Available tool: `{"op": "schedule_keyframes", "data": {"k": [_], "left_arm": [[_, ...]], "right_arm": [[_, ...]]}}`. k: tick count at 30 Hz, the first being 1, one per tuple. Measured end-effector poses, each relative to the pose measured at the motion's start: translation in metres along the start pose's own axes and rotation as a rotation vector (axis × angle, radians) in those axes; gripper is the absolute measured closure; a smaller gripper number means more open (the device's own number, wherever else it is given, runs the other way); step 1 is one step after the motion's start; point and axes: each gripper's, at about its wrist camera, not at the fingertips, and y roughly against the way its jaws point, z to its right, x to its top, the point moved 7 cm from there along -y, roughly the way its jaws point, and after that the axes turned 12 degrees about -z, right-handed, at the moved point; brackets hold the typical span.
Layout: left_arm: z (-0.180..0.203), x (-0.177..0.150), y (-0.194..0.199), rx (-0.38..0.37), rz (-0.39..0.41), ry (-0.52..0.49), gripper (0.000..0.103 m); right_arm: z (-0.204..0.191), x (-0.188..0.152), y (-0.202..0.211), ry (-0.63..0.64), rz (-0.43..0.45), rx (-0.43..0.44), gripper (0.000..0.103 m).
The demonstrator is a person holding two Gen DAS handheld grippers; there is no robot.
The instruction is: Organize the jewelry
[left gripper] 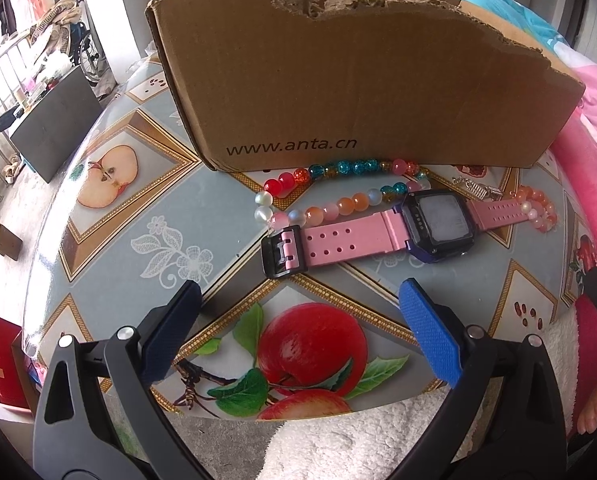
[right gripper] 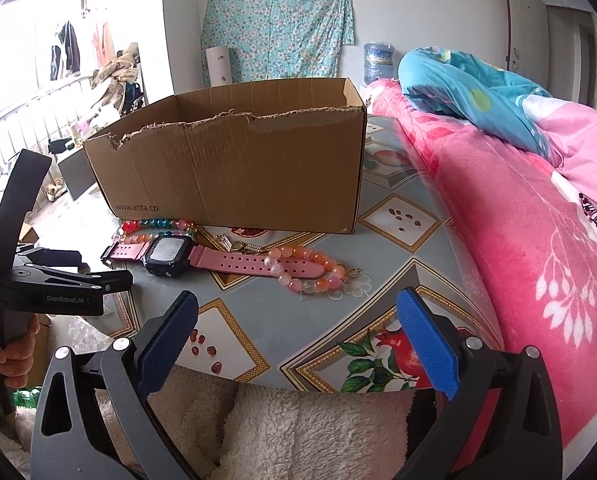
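Nearest, the left gripper [left gripper: 300,304] hangs spread wide, holding nothing; the watch [left gripper: 378,232] lies just ahead of its fingertips, beads [left gripper: 338,188] behind it against the box [left gripper: 358,80]. The right gripper [right gripper: 298,312] gapes too, the bracelet [right gripper: 314,270] ahead.

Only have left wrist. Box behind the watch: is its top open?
Observer: Yes, the box is open on top. Its floor is hidden behind the torn front wall.
Operator: Right tongs?
Observer: Right tongs are open and empty, short of the watch.
Operator: Orange bracelet is cut off at my edge. How does it lie?
Observer: The orange bracelet crosses the strap's end, with a gold charm on its right.
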Motion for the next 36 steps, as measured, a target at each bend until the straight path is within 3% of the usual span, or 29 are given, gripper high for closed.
{"op": "schedule_keyframes", "data": {"k": [5,10,18,20,25,28,36], "left_arm": [[0.000,0.003,0.016,-0.013,0.096,-0.039,0.007],[-0.008,0.007,0.030,-0.028,0.173,-0.042,0.007],[-0.018,0.003,0.052,-0.054,0.258,-0.071,0.010],[-0.018,0.002,0.051,-0.076,0.256,-0.080,0.019],[-0.015,0.000,0.039,-0.133,0.229,-0.097,0.035],[-0.012,0.000,0.033,-0.162,0.217,-0.117,0.044],[-0.005,-0.004,0.028,-0.192,0.206,-0.175,0.050]], "right_arm": [[-0.004,0.006,0.003,0.032,0.016,0.036,0.007],[-0.031,0.019,0.002,0.138,0.031,0.136,0.022],[-0.089,0.034,-0.035,0.344,-0.054,0.331,0.030],[-0.098,0.036,-0.049,0.381,-0.102,0.357,0.030],[-0.108,0.044,-0.071,0.430,-0.183,0.385,0.031],[-0.112,0.043,-0.076,0.470,-0.214,0.370,0.043],[-0.117,0.038,-0.081,0.581,-0.256,0.323,0.047]]}}
